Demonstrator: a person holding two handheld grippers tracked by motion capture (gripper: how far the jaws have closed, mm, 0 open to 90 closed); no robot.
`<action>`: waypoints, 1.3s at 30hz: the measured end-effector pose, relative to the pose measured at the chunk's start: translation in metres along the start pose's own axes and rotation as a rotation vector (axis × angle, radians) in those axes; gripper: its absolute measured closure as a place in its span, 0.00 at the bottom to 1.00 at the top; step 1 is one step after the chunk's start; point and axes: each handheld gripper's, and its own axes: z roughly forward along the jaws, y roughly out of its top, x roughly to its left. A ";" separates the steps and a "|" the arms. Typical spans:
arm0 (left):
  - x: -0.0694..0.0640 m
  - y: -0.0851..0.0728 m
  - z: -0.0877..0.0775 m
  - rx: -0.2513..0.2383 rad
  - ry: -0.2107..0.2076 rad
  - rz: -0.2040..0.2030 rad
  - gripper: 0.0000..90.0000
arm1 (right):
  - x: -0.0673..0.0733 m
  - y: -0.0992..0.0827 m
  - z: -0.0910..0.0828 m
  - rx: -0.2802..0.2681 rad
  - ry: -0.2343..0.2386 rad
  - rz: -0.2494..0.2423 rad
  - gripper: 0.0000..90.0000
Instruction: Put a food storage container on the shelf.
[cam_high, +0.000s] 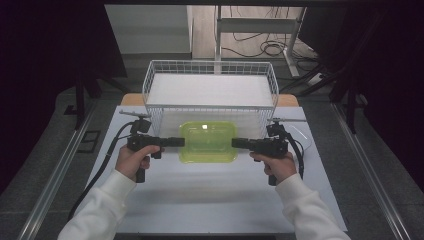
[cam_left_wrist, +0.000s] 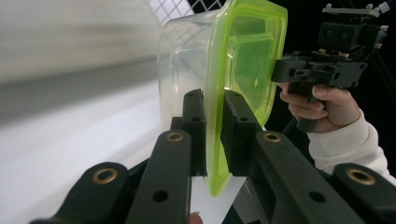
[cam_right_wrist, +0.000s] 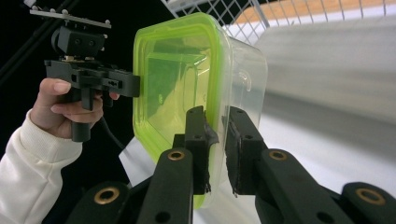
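A clear plastic container with a lime-green lid sits just in front of the wire basket, lid facing up, held from both sides. My left gripper is shut on its left rim; in the left gripper view the jaws pinch the green lid edge. From the opposite side, my right gripper is shut on the right rim, its jaws clamped over the lid and clear wall. Each gripper view shows the other hand and gripper beyond the container. Whether the container touches the table, I cannot tell.
A white wire basket with a white lining stands right behind the container, on the far part of the white table. Cables trail from both grippers. Dark floor and metal rails flank the table.
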 end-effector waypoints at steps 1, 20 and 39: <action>-0.001 0.003 0.000 -0.002 0.002 0.003 0.90 | 0.000 0.000 0.000 0.000 0.000 0.000 0.88; 0.001 0.057 -0.009 -0.026 -0.003 0.029 0.90 | 0.002 0.058 0.004 -0.010 -0.003 -0.014 0.89; -0.003 0.096 -0.001 -0.019 0.024 0.054 0.90 | -0.012 0.089 0.003 -0.026 -0.005 -0.019 0.89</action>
